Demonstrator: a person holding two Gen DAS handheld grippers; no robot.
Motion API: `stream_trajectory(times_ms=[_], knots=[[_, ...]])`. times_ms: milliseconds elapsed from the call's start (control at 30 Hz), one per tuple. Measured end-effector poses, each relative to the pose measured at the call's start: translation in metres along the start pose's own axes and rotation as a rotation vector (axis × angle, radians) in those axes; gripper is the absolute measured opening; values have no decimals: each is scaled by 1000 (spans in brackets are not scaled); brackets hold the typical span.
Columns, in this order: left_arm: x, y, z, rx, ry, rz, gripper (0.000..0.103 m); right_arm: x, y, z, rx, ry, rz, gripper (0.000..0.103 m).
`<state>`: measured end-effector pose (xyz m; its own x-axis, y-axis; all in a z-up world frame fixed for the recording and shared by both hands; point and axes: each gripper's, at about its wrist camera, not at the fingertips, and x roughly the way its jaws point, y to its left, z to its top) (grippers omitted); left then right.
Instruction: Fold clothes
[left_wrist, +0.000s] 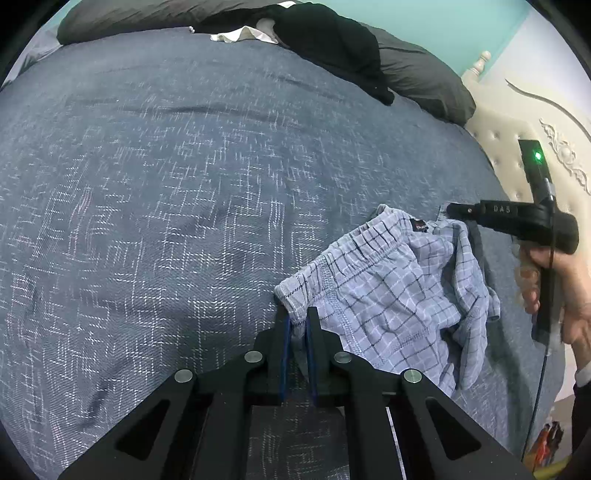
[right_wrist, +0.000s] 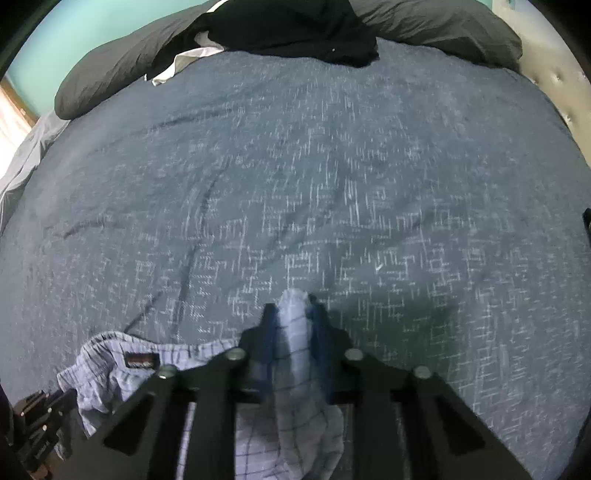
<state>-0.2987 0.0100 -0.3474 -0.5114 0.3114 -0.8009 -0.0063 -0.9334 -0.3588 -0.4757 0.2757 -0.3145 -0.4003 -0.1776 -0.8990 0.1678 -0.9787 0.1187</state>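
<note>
The checked boxer shorts (left_wrist: 388, 291) lie crumpled on the blue bedspread (left_wrist: 184, 184). The left claw (left_wrist: 297, 325) is clamped on one corner of them. The right claw (right_wrist: 293, 314) pinches a fold of the same cloth.

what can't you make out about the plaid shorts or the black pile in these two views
- Light blue plaid boxer shorts: lower part hidden behind right gripper, right wrist view.
- Waistband label: blurred, unreadable.
- Black clothes pile: garment types indistinguishable, top cut off by the image edge, left wrist view.
</note>
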Motion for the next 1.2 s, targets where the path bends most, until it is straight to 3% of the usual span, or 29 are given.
stream_trajectory(times_ms=[100, 467, 733, 833, 900, 967, 1200], knots=[[-1, 1, 0, -3, -1, 0, 8, -9, -4, -6, 7, -45, 34, 7], [-7, 15, 9, -51, -34, 25, 8, -74, -23, -50, 109, -284, 142, 6], [-11, 20, 9, -86, -17, 12, 13, -85, -23, -58, 71, -286, 122, 6], [-16, 21, 10, -126, -3, -32, 25, -83, -23, -56, 79, -285, 118, 6], [-21, 18, 13, -124, -11, -29, 40, -82, -22, -56, 84, -283, 115, 6], [-26, 14, 14, -120, -32, -25, 44, -79, -22, -57, 88, -280, 114, 6], [-9, 1, 15, -88, -8, -42, 46, -80, -22, -58, 93, -270, 119, 6]])
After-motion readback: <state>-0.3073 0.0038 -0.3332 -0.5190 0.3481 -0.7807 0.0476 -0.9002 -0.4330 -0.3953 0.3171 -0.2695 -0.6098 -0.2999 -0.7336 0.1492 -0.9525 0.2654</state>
